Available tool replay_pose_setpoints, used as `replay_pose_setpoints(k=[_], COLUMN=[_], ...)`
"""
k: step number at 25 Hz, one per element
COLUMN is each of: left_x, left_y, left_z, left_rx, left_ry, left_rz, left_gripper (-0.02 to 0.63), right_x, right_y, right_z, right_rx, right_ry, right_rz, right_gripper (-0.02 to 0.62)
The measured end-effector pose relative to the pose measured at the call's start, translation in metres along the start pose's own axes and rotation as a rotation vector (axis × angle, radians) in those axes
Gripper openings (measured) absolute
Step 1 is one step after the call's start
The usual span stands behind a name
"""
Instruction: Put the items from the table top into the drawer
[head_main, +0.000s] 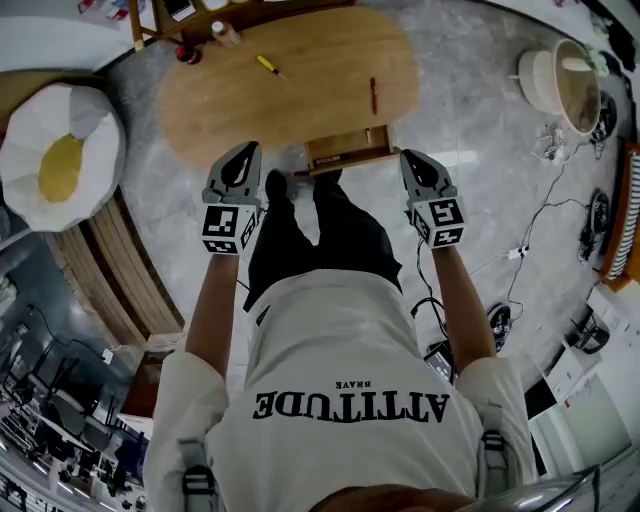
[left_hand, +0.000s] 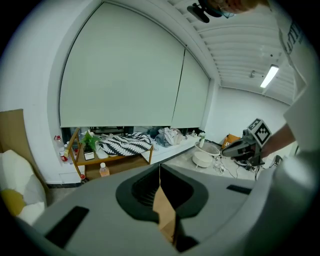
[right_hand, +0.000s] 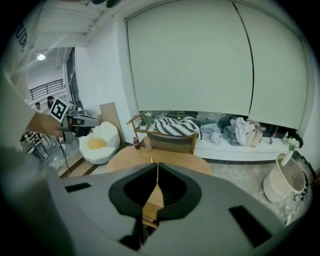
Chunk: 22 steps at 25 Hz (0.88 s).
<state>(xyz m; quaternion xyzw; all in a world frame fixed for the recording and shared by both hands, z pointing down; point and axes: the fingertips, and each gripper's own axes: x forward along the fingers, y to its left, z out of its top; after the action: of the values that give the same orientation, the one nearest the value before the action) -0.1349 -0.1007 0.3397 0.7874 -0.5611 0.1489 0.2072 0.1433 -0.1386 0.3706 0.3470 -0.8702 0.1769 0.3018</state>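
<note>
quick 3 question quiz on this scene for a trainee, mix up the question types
1. True or false: the drawer of the wooden table is already pulled open.
2. Which item on the table top lies nearer the drawer? A: yellow tool. B: brown stick.
3. Fill in: the left claw and the right claw are both ____ and empty.

Key: 1 true; 2 B; 3 shut.
</note>
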Motion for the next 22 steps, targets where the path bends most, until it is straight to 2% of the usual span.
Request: replay_pose_setpoints(k=[10,22], left_x=[0.017,0.047], left_y=[-0.002,0.004], left_z=[-0.034,-0.096], left_rx=[-0.030,-0.048], left_ry=[0.039,0.086], left_rz=[0.080,0.066], left_gripper=[0.023,0.023], right_x=[0.050,0.124], right_y=[-0.034,-0.041], right_z=[-0.028,-0.082], right_rx=[0.021,-0.014], right_ry=[0.066,0.176], right_rz=[0.052,0.098], right_gripper=[0.021,0.023])
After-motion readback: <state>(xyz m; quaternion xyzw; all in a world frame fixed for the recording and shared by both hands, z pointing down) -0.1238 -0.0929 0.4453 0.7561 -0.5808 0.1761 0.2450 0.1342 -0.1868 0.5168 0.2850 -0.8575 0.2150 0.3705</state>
